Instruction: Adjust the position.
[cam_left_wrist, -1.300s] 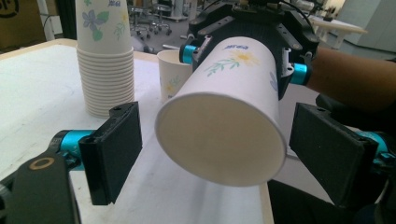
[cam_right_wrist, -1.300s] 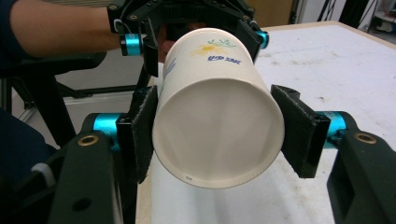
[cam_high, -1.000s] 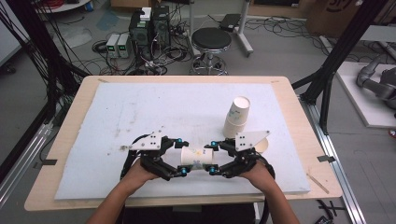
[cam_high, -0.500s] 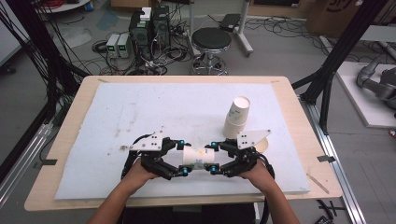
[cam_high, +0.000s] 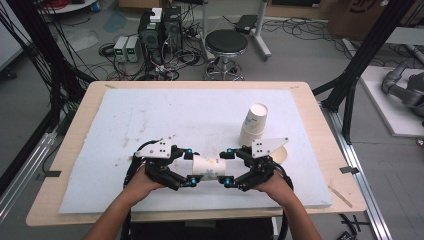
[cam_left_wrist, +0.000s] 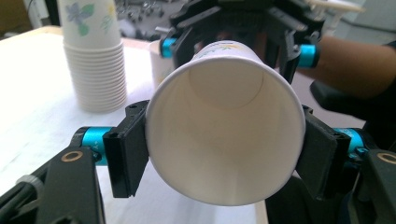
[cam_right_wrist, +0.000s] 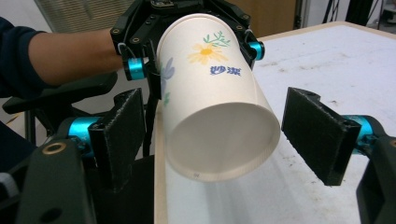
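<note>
Overhead view: paper cup (cam_high: 208, 169) lies level between left gripper (cam_high: 190, 167) and right gripper (cam_high: 228, 167), near a cup stack (cam_high: 253, 125). Left gripper view: jaws, just closed, press the cup's rim. Right gripper view: jaws have just sprung open, clear of the base. Handover looks complete.

White paper cup (cam_right_wrist: 215, 98) with orange flower print, black tool pads (cam_right_wrist: 120, 135)

High view sits above the person's edge of the table (cam_high: 75, 165), looking forward and down. Each gripper view rides close behind its own jaws, facing the other; both share the paper cup (cam_left_wrist: 224, 121).
</note>
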